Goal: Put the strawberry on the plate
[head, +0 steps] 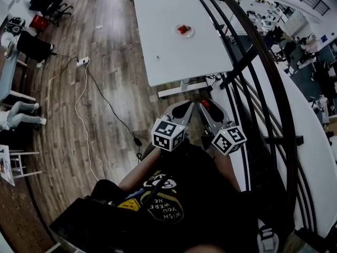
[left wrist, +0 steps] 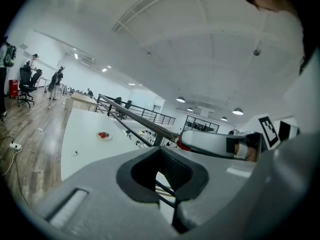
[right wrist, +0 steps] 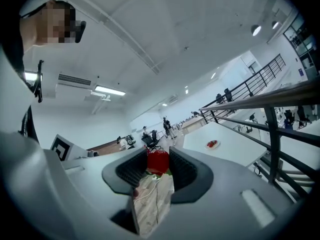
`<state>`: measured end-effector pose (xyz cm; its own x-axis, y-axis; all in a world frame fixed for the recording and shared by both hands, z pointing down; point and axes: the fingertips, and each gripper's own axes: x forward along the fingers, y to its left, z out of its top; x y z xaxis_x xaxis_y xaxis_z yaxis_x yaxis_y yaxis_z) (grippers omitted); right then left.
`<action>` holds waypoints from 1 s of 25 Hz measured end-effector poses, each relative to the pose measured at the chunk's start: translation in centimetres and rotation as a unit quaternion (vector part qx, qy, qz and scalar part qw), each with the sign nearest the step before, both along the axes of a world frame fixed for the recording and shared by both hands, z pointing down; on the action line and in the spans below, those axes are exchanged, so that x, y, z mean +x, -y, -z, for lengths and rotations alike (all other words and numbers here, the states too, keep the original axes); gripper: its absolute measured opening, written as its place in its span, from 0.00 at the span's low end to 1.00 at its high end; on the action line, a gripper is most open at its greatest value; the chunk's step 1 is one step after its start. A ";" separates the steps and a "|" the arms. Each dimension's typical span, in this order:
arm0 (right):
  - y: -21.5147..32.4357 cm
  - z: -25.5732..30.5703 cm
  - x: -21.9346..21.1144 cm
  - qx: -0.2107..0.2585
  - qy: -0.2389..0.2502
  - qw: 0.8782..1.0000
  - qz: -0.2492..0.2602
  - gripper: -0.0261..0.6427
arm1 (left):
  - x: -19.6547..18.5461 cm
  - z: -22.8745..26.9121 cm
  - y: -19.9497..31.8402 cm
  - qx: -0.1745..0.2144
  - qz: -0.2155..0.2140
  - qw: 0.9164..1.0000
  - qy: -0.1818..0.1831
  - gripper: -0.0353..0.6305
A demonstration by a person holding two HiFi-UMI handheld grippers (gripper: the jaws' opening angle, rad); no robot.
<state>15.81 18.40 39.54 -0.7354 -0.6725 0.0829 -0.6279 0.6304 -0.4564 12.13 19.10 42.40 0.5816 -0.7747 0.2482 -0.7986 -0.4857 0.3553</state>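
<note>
Right tool (right wrist: 158, 170) is clamped on the strawberry (right wrist: 158, 160) and held well short of the table's (head: 158, 46) near end. Left tool (left wrist: 168, 173) has its jaws together with nothing between them, also short of the table. Plate (head: 185, 31) sits on the table toward its far end and carries something red.

Open office: desks (head: 168, 15), swivel chairs (head: 52, 5)

White rectangular table (head: 168, 15), wood-plank floor (head: 110, 30) beneath
Small round white plate (head: 191, 33) right of centre; tiny dark object (head: 158, 57) nearer the front edge
</note>
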 end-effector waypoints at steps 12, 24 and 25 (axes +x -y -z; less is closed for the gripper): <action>4.0 0.7 -2.5 0.003 -0.008 1.000 0.002 0.25 | -1.8 1.0 4.9 0.011 -0.021 1.000 0.013 0.06; 6.2 -1.5 -7.1 -0.013 -0.024 1.000 0.004 0.25 | -6.5 -0.6 7.0 -0.005 -0.025 1.000 0.005 0.06; 6.1 -1.6 -7.6 -0.016 -0.024 1.000 0.007 0.25 | -6.9 -0.9 6.8 -0.009 -0.025 1.000 0.001 0.06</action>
<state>8.20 12.31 41.18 -0.7393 -0.6588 0.1393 -0.6408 0.6248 -0.4461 5.28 12.28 43.28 0.6183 -0.7406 0.2631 -0.7749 -0.5184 0.3618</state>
